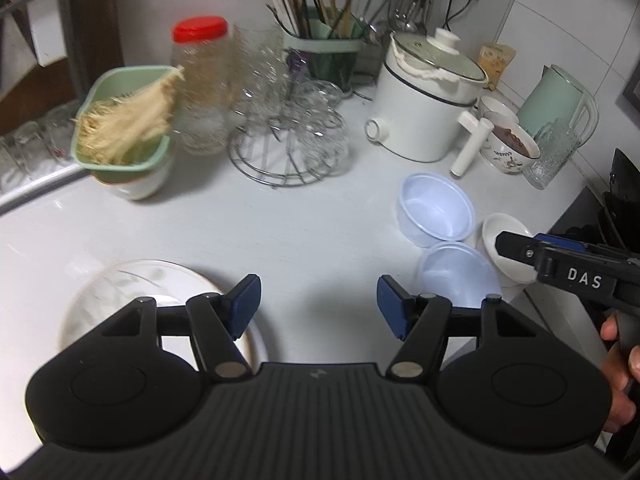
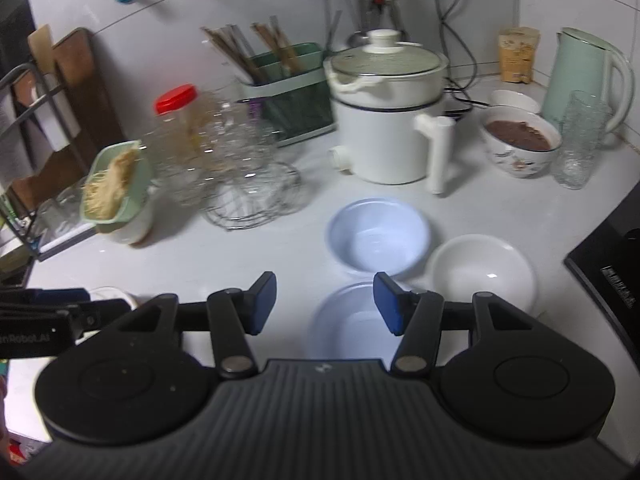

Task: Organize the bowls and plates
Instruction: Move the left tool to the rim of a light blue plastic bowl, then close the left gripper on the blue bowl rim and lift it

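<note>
Right claw [image 2: 324, 304] open, empty; near pale-blue bowl [image 2: 352, 320] seen just ahead under right pad, beside white bowl [image 2: 482, 270]. Left claw [image 1: 319, 306] open, empty; patterned plate [image 1: 132, 288] under left finger, well apart from white bowl.

1. a home kitchen, seen at a corner of a white counter [image 2: 248, 256] backed by white wall tiles.
2. a white electric cooker [image 2: 384, 120] with a glass lid, a pale green kettle [image 2: 576, 76] and a green holder of chopsticks [image 1: 320, 52] stand along the wall.
3. bowls [image 2: 380, 236], drinking glasses on a wire rack [image 1: 280, 136] and a red-lidded jar [image 1: 200, 80] crowd the counter.
</note>
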The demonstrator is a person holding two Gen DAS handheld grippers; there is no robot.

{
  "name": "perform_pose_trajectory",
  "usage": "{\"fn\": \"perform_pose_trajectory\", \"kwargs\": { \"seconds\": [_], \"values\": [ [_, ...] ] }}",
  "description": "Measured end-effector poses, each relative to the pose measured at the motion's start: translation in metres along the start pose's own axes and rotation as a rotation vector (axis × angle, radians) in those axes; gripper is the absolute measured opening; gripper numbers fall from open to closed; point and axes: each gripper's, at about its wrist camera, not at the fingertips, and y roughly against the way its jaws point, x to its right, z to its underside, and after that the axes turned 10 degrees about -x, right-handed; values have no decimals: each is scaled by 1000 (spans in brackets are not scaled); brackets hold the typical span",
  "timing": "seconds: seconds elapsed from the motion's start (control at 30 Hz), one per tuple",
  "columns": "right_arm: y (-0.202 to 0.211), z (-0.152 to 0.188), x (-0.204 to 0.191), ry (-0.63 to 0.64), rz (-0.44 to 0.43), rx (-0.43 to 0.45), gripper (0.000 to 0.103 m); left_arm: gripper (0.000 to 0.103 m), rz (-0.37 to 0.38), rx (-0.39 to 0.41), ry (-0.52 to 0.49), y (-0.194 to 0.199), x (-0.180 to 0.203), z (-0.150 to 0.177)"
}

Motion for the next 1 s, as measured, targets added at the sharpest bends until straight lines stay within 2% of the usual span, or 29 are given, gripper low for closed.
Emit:
{"fn": "perform_pose_trajectory", "kwargs": {
  "seconds": [0.13,0.4,0.57,0.7,0.8,1.0],
  "values": [
    [-4,3,28,19,9,-17,56,69,40,-32,18,-18,19,-3],
    [-15,19,71,-46,16,-53,55,69,97,-117,11,-59,47,-6],
    [-26,28,89,-105,33,-78,55,69,111,-145,-31,-81,59,-11],
    [-37,32,100,-149,-14,-93,55,68,125,-176,-26,-99,63,-12],
    [-45,34,100,-151,-59,-104,54,60,142,-208,13,-115,62,-15],
    [-67,35,92,-130,-74,-149,34,35,162,-231,23,-137,66,-22]
  ]
}}
